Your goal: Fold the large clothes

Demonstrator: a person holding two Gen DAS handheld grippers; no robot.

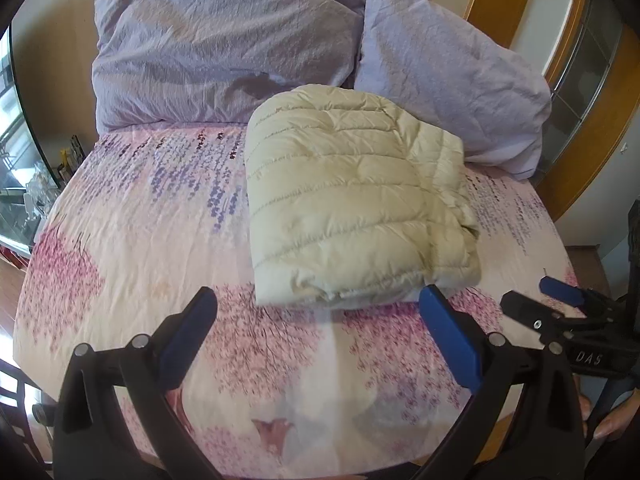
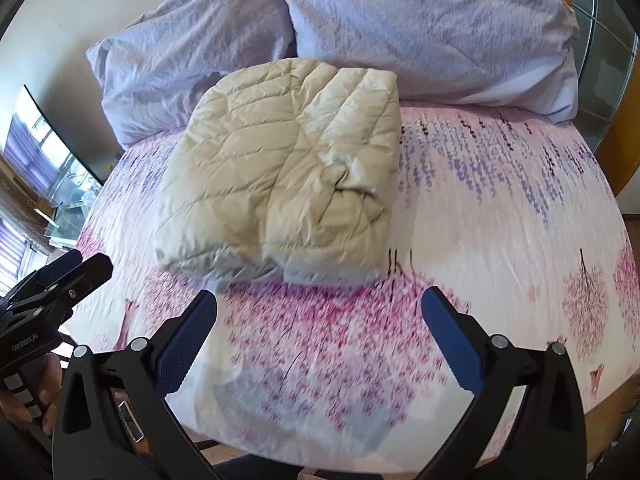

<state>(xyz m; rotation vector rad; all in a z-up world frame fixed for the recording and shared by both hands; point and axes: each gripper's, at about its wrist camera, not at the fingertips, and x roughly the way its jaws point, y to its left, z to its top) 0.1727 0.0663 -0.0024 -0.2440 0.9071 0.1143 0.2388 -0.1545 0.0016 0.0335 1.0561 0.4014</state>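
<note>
Folded jacket (image 1: pixel 352 200) lies lengthwise toward the pillows (image 1: pixel 448 72)

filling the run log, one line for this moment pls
jacket: folded, on bed | left gripper: open, empty | right gripper: open, empty | pillows: behind jacket

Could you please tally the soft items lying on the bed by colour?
Cream: 1, the folded puffer jacket.
Lavender: 2, the bunched duvet and the pillow.
Total: 3, all resting on the floral bed sheet. Neither open claw, left or right, touches any of them.
</note>
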